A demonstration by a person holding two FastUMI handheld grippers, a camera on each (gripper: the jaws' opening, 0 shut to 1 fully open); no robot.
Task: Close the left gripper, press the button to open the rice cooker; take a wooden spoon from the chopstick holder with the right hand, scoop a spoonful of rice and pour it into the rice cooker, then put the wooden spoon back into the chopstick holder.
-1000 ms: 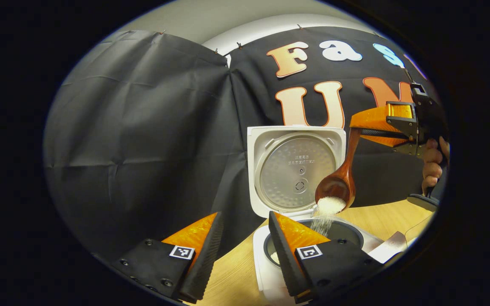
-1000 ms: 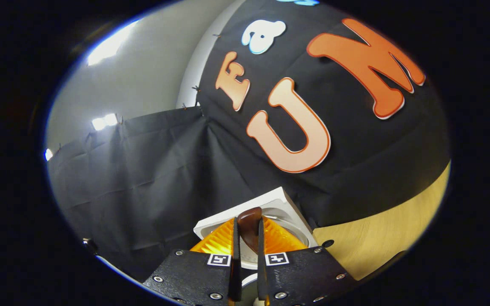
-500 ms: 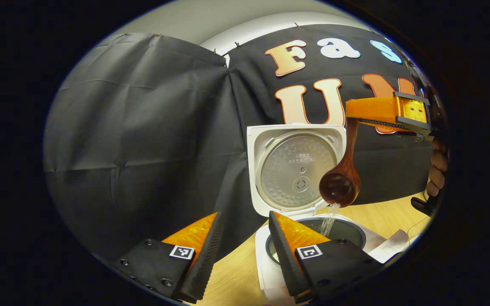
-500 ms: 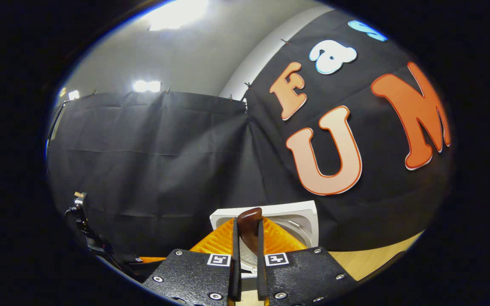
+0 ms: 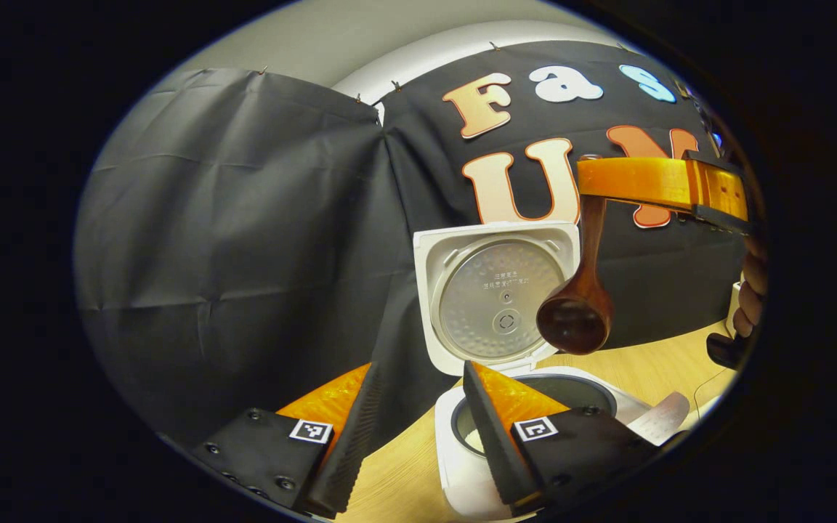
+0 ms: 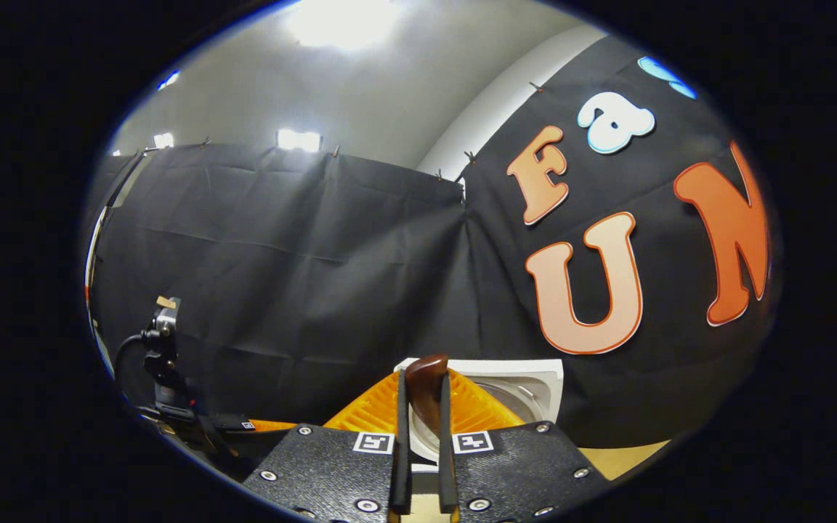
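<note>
Holding the wooden spoon point(image 5: 580, 305) by its handle, our right gripper point(image 5: 596, 185) hangs it bowl-down above the open rice cooker point(image 5: 462, 465). In the left gripper view the spoon's dark bowl faces us and looks empty, with no grains falling from it. It hangs in front of the raised lid point(image 5: 495, 294), whose metal inner plate faces us, and above the pot point(image 5: 571, 388), where a pale patch of rice shows at the inner edge.

In the right gripper view, the right gripper's two fingers stand close together with the end of the spoon handle point(image 6: 426, 388) clamped between them, so we hold it firmly. Beyond it we see the top edge of the lid. Our left gripper point(image 5: 418, 428) sits low beside the cooker with its fingers spread apart and nothing between them.

We judge the pouring step finished, since the bowl looks empty. What remains is putting the spoon back into the chopstick holder. That calls for us to lift the spoon clear of the lid, carry it over to the holder, line it up over the opening, lower it in, and only then part the right fingers.

At the right edge, a hand point(image 5: 751, 294) grips the right gripper's handle.
</note>
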